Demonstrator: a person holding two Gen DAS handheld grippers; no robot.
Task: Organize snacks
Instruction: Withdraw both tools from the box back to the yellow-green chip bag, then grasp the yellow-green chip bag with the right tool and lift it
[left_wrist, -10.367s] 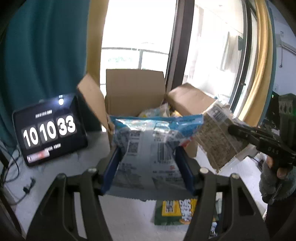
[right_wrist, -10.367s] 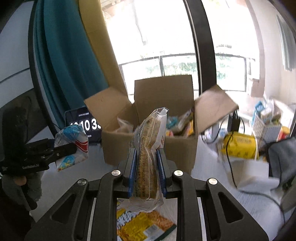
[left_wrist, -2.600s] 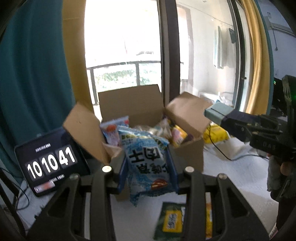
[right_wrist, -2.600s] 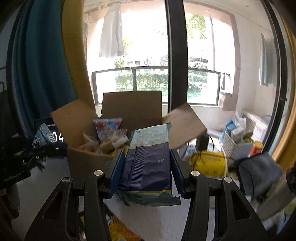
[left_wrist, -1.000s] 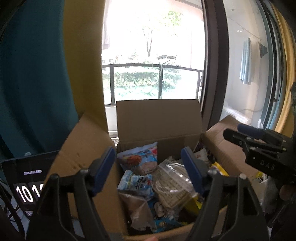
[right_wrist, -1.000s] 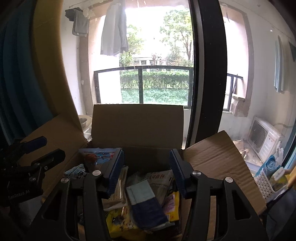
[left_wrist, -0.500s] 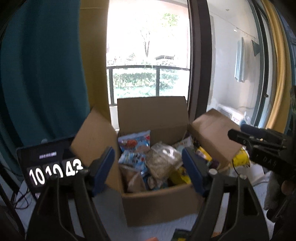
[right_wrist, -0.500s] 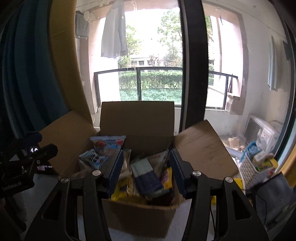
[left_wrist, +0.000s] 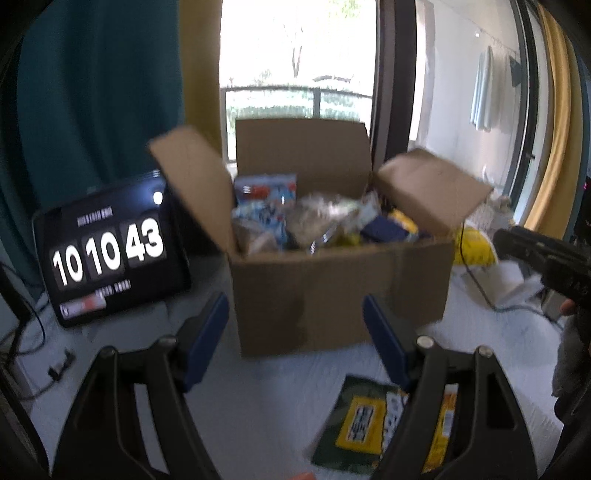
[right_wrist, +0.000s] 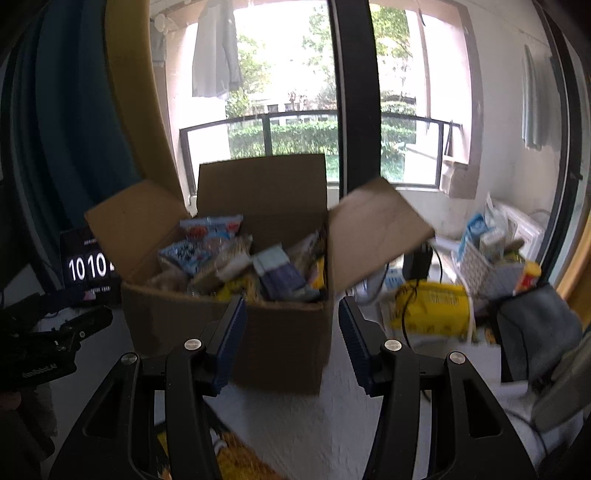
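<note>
Currently: left tongs (left_wrist: 295, 341) parted, empty, above counter (left_wrist: 258, 398). Cardboard box (left_wrist: 332, 288) ahead, flaps open, packed with snacks. Green-yellow snack packet (left_wrist: 365, 424) flat on counter near right finger of left tongs, long axis running toward box; judged light, crinkly, slippery; pinch at an edge seam. Right tongs (right_wrist: 290, 341) likewise parted, empty

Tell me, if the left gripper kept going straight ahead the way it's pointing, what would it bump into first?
Most likely the near front wall of the cardboard box. The left gripper is open and empty, and the box sits right between its fingers, though the distance is hard to judge.
</note>
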